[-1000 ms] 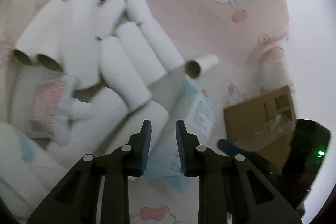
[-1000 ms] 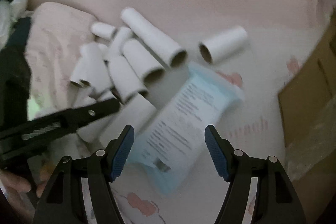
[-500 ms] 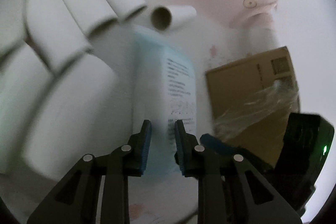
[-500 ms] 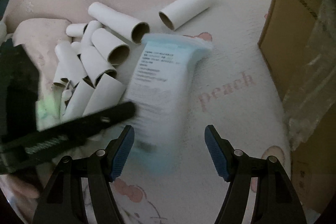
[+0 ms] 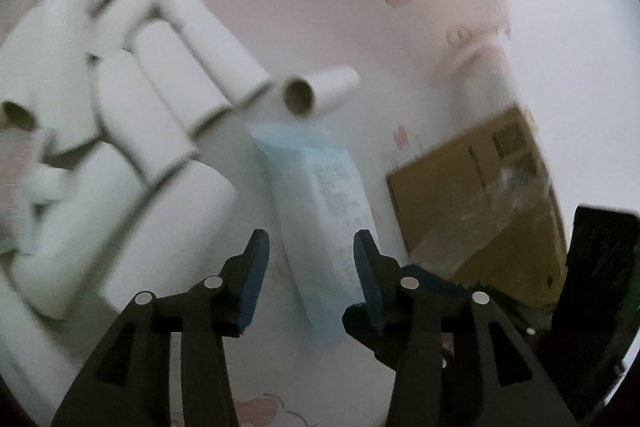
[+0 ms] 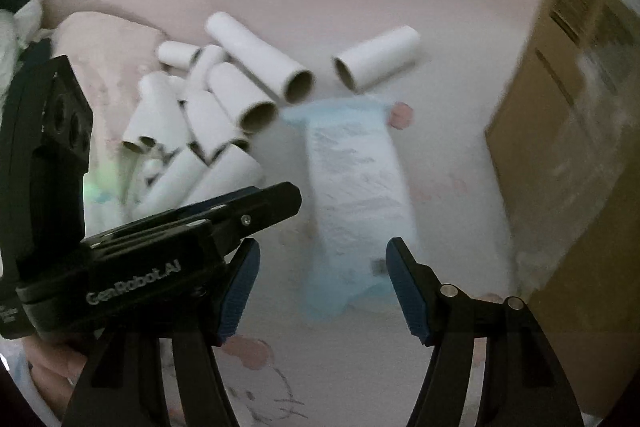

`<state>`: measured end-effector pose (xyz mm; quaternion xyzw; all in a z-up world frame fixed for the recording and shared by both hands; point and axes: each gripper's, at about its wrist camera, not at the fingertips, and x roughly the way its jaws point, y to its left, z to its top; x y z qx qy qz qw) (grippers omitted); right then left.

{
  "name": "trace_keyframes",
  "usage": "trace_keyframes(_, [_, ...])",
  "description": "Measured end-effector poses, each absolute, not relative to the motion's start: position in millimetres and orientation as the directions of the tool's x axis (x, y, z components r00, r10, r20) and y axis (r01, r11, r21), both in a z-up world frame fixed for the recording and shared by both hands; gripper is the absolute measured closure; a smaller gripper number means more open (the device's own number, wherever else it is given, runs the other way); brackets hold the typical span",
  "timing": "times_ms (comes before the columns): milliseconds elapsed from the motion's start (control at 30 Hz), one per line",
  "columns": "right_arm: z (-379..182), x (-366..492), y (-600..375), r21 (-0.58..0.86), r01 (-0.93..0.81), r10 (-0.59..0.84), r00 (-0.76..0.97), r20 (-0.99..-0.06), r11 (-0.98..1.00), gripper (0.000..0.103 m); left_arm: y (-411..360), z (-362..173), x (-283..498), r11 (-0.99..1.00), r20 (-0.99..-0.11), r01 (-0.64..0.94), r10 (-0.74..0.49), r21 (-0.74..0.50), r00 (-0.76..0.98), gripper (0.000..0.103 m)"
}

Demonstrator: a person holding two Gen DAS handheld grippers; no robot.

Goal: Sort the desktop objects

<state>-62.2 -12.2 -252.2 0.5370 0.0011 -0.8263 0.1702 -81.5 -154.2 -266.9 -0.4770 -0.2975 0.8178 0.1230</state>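
At the far left, a heap of white cardboard tubes (image 6: pixel 208 123) lies jumbled on a pink cartoon-print cloth (image 6: pixel 344 39) that covers the surface; whether a bench lies beneath it cannot be told. One single tube (image 6: pixel 378 63) lies apart from the heap, to its right and far of the packet, its open end facing left.

The left claw (image 5: pixel 310 269) hangs over the near end of the pale blue packet (image 5: pixel 324 211). Its jaws are opening, and the packet's near part shows between the blue pads (image 5: pixel 254 279), which do not press on it. In the right wrist view this same black claw reaches in from the left, just right of the heap, with part of a hand (image 6: pixel 48 367) below it at the near left edge.

The blue packet, printed with small text, lies flat on the cloth, long side running near to far, between the tube heap and a brown cardboard box (image 6: pixel 576 163).

The right claw (image 6: pixel 322 285) hovers above the packet's near end, jaws wide but closing slightly, clamped on nothing.

The box stands at the right with clear plastic film (image 5: pixel 492 215) over part of it.
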Motion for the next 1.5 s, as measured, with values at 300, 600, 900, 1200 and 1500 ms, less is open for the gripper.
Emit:
trace_keyframes(300, [-256.0, -64.7, -43.8, 0.188, 0.385, -0.329, -0.343, -0.88, -0.904, 0.039, -201.3, -274.4, -77.2, -0.769, -0.769, 0.309, 0.343, -0.56, -0.539, 0.054])
trace_keyframes(600, [-270.2, -67.0, -56.6, 0.202, 0.408, -0.352, -0.334, -0.874, -0.891, 0.039, -199.2, -283.1, -90.1, -0.825, -0.854, 0.363, 0.249, -0.434, -0.457, 0.054])
trace_keyframes(900, [-280.0, -68.2, -61.7, 0.249, 0.408, -0.392, -0.317, -0.864, -0.878, 0.039, -193.0, -307.4, -96.9, -0.786, -0.831, 0.303, 0.439, -0.539, -0.341, 0.056])
trace_keyframes(1200, [-303.8, -68.9, -54.7, 0.254, 0.336, -0.348, -0.257, -0.901, -0.907, 0.061, -180.3, -319.7, -91.0, -0.713, -0.754, 0.262, 0.568, -0.651, -0.33, 0.063])
trace_keyframes(1500, [-304.0, -73.2, -37.6, 0.318, 0.258, -0.376, -0.225, -0.899, -0.913, 0.063, -179.0, -334.1, -91.7, -0.638, -0.706, 0.304, 0.61, -0.707, -0.36, 0.06])
